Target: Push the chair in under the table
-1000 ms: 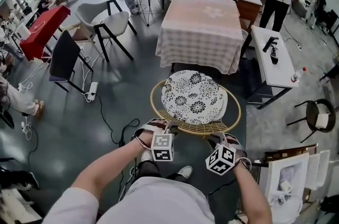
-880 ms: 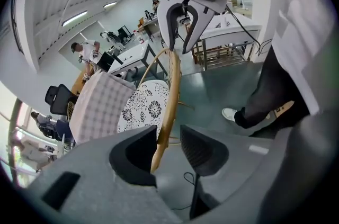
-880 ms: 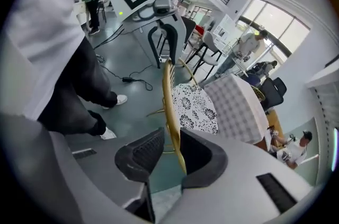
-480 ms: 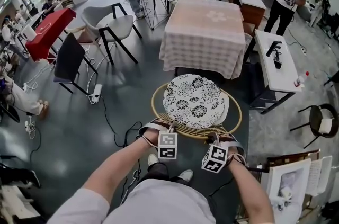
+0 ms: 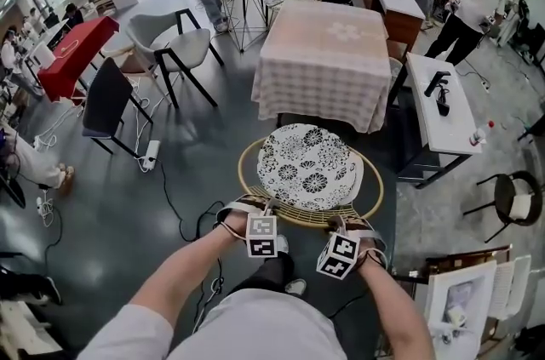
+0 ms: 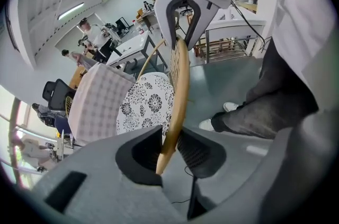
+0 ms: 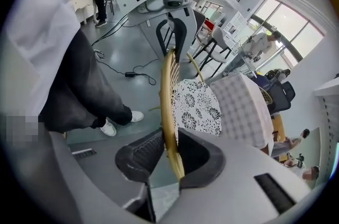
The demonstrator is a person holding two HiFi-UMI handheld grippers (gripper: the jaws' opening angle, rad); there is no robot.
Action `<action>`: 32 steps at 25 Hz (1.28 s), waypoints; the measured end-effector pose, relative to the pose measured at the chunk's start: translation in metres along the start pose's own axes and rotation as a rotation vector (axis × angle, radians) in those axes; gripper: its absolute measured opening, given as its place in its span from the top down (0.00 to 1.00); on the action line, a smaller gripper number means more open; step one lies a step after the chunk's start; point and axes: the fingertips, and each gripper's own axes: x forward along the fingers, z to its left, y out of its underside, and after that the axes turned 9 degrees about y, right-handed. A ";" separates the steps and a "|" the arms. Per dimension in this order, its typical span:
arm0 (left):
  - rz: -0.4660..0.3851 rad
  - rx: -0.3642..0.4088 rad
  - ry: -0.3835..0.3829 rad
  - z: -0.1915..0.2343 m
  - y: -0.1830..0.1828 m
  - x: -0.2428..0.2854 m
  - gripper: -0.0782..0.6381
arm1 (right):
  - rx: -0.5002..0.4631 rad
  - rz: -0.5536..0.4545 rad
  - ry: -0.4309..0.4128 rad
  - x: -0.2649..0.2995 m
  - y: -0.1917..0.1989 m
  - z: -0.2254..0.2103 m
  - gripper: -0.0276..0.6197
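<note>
A round rattan chair with a black-and-white flowered cushion (image 5: 311, 167) stands on the grey floor just before the table with the checked cloth (image 5: 324, 60). Its curved back rim (image 5: 294, 218) faces me. My left gripper (image 5: 260, 212) grips the rim's left part, and in the left gripper view the yellow rim (image 6: 180, 85) runs between the pads of the left gripper (image 6: 167, 151), which press on it. My right gripper (image 5: 345, 224) grips the rim's right part. In the right gripper view the rim (image 7: 168, 96) is pinched between the pads of the right gripper (image 7: 170, 151).
A white bench table (image 5: 438, 94) stands right of the chair, a black stool (image 5: 511, 192) farther right. A black chair (image 5: 106, 99) and a grey one (image 5: 174, 39) are at the left. A power strip (image 5: 149, 154) and cables lie on the floor. People stand at the back.
Both grippers have come down a little onto the chair's back rim, and the left jaws have shut on it. The chair stays just before the table.
</note>
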 end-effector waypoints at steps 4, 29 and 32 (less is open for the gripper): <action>0.008 -0.010 -0.005 0.023 0.002 0.004 0.76 | 0.036 0.016 0.005 0.011 -0.001 -0.020 0.85; -0.008 -0.026 0.013 0.169 0.012 0.038 0.76 | 0.052 0.025 -0.032 0.096 0.000 -0.144 0.85; -0.009 -0.029 0.003 0.188 0.012 0.042 0.76 | 0.062 0.040 -0.044 0.107 0.003 -0.156 0.85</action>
